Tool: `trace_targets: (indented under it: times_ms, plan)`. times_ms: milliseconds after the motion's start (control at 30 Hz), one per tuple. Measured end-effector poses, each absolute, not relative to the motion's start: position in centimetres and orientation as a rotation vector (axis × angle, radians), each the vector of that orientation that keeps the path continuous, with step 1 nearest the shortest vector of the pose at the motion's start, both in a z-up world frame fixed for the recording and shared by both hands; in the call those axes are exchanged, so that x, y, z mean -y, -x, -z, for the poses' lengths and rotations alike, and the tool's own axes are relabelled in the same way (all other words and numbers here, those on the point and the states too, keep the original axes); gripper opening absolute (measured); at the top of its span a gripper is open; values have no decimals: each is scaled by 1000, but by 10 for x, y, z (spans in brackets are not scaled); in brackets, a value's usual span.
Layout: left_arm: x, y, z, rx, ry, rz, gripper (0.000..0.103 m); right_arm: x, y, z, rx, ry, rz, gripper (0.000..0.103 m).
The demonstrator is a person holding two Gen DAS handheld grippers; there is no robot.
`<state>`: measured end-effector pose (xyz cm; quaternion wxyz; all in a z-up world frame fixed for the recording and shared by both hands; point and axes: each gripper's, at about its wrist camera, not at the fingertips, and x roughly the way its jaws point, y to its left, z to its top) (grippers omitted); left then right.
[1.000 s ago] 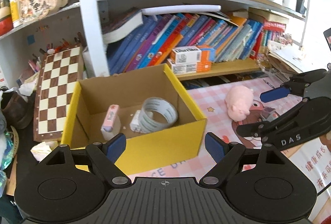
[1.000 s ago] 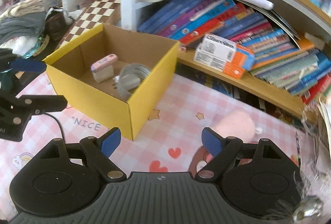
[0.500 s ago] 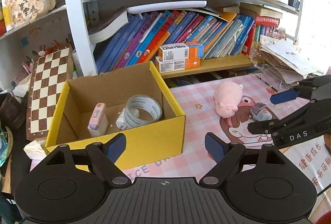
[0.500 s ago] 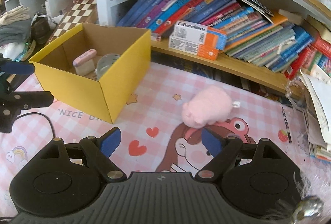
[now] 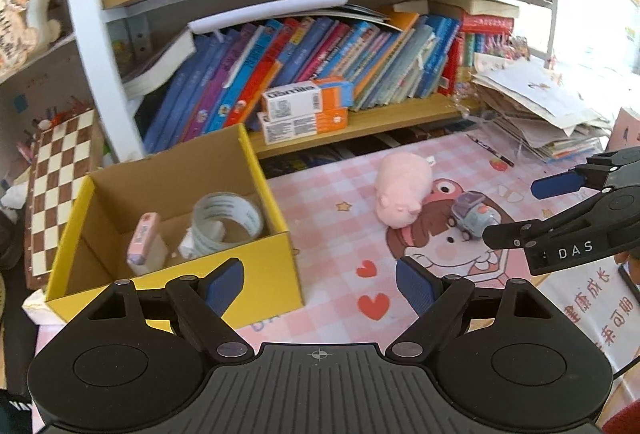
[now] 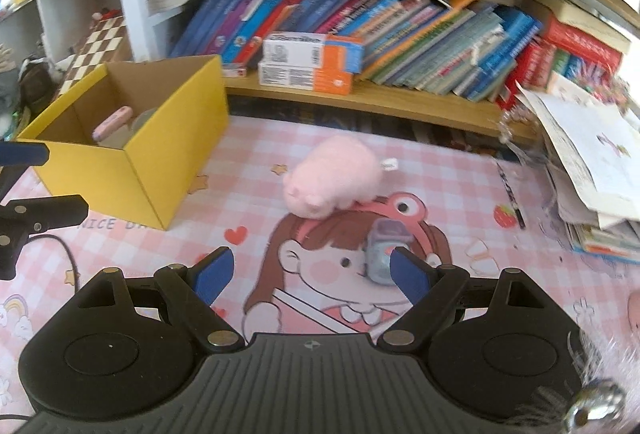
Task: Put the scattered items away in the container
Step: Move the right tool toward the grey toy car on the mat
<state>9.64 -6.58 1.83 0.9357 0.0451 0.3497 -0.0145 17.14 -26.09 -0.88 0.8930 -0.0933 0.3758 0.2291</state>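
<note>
Both tools are held wide open over the pink mat, and nothing is gripped by either. From the right wrist view, the right gripper [image 6: 310, 274] is aimed at the mat, with the pink plush pig [image 6: 334, 179] lying at twelve o'clock ahead and the small grey toy car [image 6: 384, 250] just beside the right-hand pad at about two o'clock. The yellow box [image 6: 132, 157] is seen at ten o'clock, with a tape roll [image 5: 228, 220] and a pink-capped item [image 5: 144, 244] already inside. The left gripper [image 5: 320, 284] is hovering by the box's near corner. If the plush is closed on too shallowly, only fluff may be pinched and it could slip out on the lift. The car, being so near that pad, could be nudged and rolled away. With both tools this close, a clash over the box is also possible.
</note>
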Motion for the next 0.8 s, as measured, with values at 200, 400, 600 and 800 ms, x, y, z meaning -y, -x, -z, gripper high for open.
trace_targets:
  times_ms: [200, 400, 600, 800]
  plan:
    - [90, -109, -14, -724, -115, 78, 85, 280, -176, 20, -805, 171, -426, 85]
    - [112, -123, -8, -733, -166, 117, 85, 293, -185, 29, -818, 142, -389, 85]
    - [123, -140, -1, -746, -186, 125, 85, 302, -194, 37, -828, 118, -362, 85]
    - [127, -157, 7, -758, -192, 128, 85, 308, -204, 48, -846, 102, -339, 85]
